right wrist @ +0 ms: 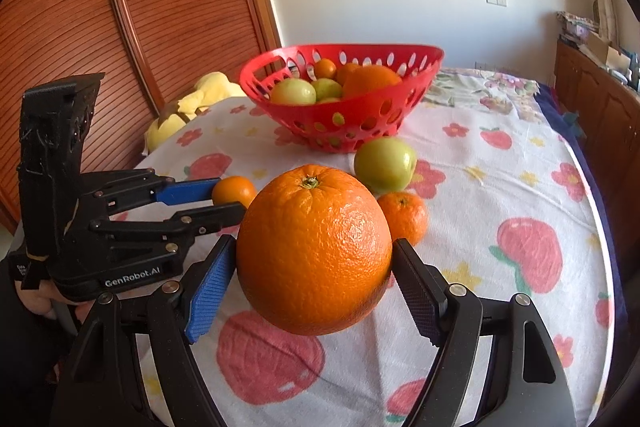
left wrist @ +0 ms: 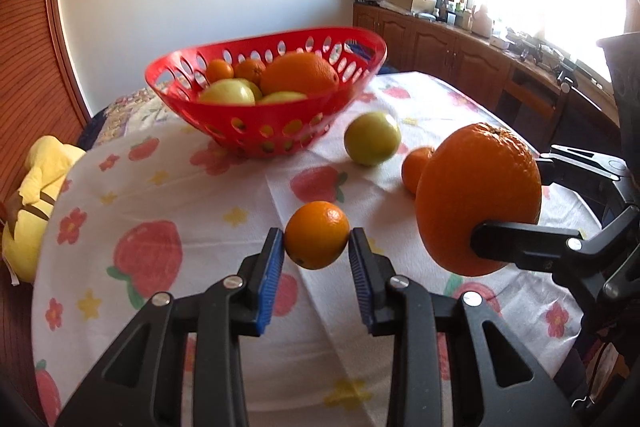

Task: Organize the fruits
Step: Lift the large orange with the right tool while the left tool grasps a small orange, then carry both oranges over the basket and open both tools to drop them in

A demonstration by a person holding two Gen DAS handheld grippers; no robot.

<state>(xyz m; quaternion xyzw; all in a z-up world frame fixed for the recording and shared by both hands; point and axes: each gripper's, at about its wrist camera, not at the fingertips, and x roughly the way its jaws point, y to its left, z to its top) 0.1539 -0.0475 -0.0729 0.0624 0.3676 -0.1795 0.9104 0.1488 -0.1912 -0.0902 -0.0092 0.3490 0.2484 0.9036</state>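
Both hand-held grippers loaded, both fruits look lifted off the cloth. Left hand-held gripper [left wrist: 316,245] is clamped on a small mandarin [left wrist: 317,235], blue pads [left wrist: 273,259] pinching its sides. Right hand-held gripper [right wrist: 314,267] is clamped on the big navel orange [right wrist: 314,249], jaws spread wide around its widest part, stem end up.

Target is the red basket [left wrist: 240,129] at the far side of the counter [left wrist: 180,187], already carrying green apples, a large orange and a couple of mandarins. On the strawberry-print cloth remain one green apple [left wrist: 372,138], just beside the basket foot, and a second mandarin [left wrist: 416,169] near it, partly hidden behind the navel orange in the left view.

My read on doing this step well:
- Go in one at a time; the two grippers sit close together and would likely clash over the rim.
- Big orange probably first: it's heavy and held only at two contact patches, so keep the wrist level, no quick swings.
- Clear the rim from above, lower until the fruit touches the pile, then release. Dropping may bounce fruit out or rock the light basket.
- Put the mandarin in a gap between the apples so it can't roll.
- Watch the loose apple on the approach; a nudge could send it rolling.
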